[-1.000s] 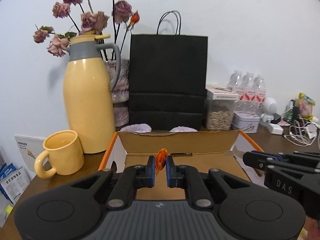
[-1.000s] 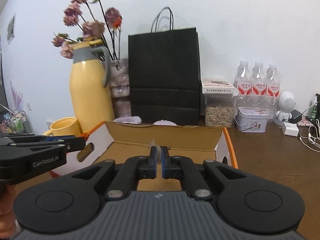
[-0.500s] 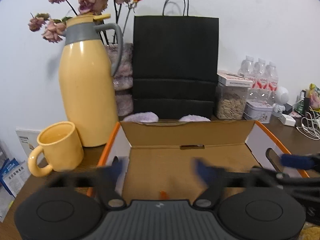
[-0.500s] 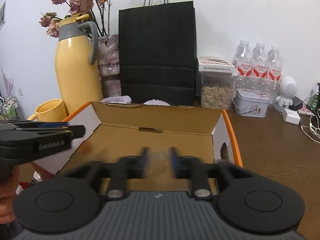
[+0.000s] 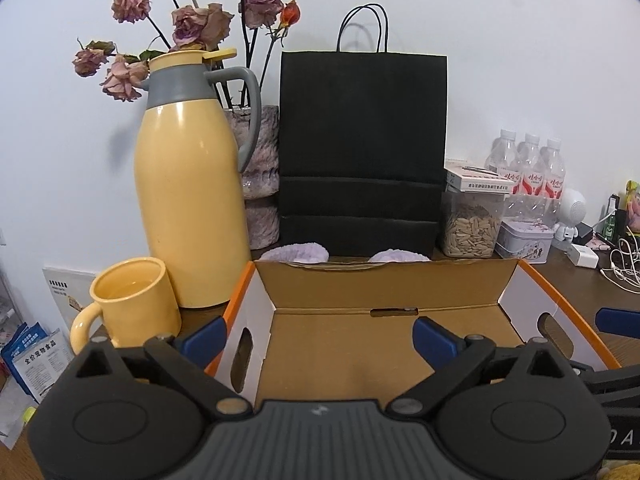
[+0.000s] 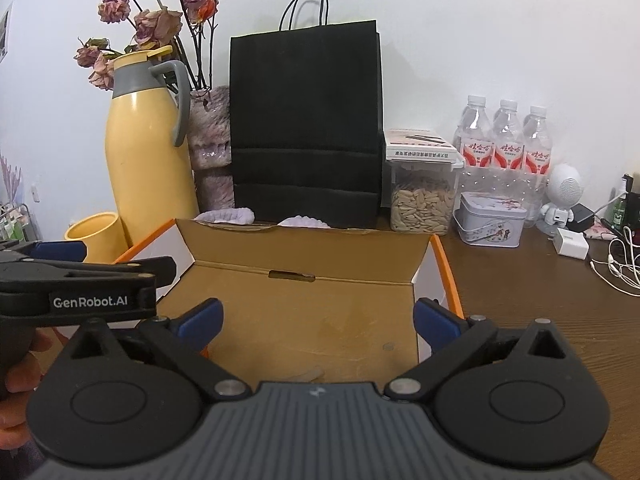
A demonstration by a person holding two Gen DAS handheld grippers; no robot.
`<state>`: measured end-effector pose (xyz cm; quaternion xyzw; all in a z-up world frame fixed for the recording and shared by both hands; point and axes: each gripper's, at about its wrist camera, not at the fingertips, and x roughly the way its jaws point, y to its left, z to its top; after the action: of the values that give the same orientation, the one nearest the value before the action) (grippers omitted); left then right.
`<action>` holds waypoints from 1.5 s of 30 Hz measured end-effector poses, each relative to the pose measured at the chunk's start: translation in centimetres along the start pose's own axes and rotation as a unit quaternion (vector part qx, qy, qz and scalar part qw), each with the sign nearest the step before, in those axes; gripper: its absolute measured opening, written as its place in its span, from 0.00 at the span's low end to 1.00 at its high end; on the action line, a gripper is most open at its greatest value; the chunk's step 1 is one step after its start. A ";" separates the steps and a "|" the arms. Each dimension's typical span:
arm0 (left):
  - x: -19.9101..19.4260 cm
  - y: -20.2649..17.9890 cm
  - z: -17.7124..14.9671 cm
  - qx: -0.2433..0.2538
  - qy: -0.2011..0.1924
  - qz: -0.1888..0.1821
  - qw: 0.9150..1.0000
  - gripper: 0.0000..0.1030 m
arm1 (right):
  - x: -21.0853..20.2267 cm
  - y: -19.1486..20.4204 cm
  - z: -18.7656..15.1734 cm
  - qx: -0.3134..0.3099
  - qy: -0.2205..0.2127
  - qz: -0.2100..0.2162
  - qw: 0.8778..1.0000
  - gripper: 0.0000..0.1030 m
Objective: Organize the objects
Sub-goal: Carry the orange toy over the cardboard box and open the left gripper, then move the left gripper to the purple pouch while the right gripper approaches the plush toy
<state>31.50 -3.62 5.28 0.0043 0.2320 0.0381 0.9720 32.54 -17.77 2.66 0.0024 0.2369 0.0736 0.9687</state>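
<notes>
Left gripper (image 5: 318,338): its blue-padded jaws have just been opening and now stand wide apart above the box, with nothing between them.
Right gripper (image 6: 318,320): its jaws have also just been opening; they are spread wide, and nothing is pinched between the blue pads.
Open cardboard box with orange edges and white side flaps (image 6: 448,276): it stands on the table directly in front of both grippers, its lid folded back.
Small pale translucent item (image 6: 308,374): it lies on the brown floor of the box, close under the right gripper; what it is cannot be told.
Dark brown wooden table (image 6: 520,304): it carries the box and all other things.
Tall yellow thermos jug with grey collar and handle (image 5: 192,200): upright, at the left behind the box.
Yellow ceramic mug (image 5: 132,304): just in front of the jug, beside the left flap of the box.
Dried pink roses (image 5: 200,24): they stand in a furry vase behind the jug.
Black paper bag with cord handles (image 5: 362,148): upright behind the box, against the white wall.
Clear jar of seeds (image 6: 422,200): right of the bag, a small flat carton on its top.
Three water bottles with red labels (image 6: 506,148): behind a small tin, at the right.
</notes>
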 end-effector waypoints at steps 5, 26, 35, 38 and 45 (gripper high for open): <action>-0.6 0.1 0.1 -0.003 -0.006 -0.005 1.000 0.97 | -0.4 0.0 0.1 -0.001 -0.006 -0.005 1.000 1.00; -8.8 1.6 -1.2 -0.005 -0.052 -0.036 0.998 1.00 | -7.6 0.7 -1.7 -0.017 -0.060 0.001 0.998 1.00; -12.1 2.6 -3.3 0.001 -0.041 -0.035 0.999 1.00 | -11.1 0.1 -4.2 -0.006 -0.061 0.006 0.998 1.00; -13.1 3.1 -4.1 0.003 -0.038 -0.036 0.999 1.00 | -12.0 0.0 -5.3 -0.007 -0.054 0.006 0.999 1.00; -14.8 4.0 -6.3 0.005 -0.022 -0.034 0.999 1.00 | -13.9 -0.3 -7.9 -0.007 -0.039 0.003 0.999 1.00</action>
<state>15.24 -0.80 6.42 0.0024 0.2112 0.0041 0.9774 16.72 -20.27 2.02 -0.0010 0.1988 0.0784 0.9769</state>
